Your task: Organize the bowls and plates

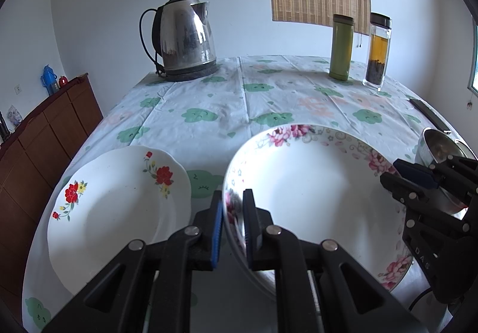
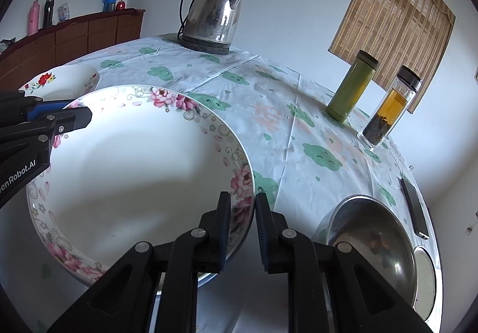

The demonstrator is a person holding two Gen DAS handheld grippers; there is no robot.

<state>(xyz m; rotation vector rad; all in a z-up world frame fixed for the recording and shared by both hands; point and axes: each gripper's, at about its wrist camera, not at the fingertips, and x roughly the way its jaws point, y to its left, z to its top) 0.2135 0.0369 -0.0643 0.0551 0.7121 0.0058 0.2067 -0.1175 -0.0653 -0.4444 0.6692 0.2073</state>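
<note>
Currently both jaws clamp the wide pink-flowered white bowl (image 1: pixel 304 201): left gripper (image 1: pixel 232 207) on its left rim, right gripper (image 2: pixel 242 213) opposite; red-flowered white plate (image 1: pixel 119 213) lies just left.

Daylight, bright and cool, soft shadows. Glare whitens the inside of the big floral bowl (image 1: pixel 313 198) in both views. Kettle (image 1: pixel 185 37) shows mirror highlights. Strong fisheye bending, dark vignette in corners. Gripper bodies up close slightly soft; the rest sharp, no motion blur.
</note>
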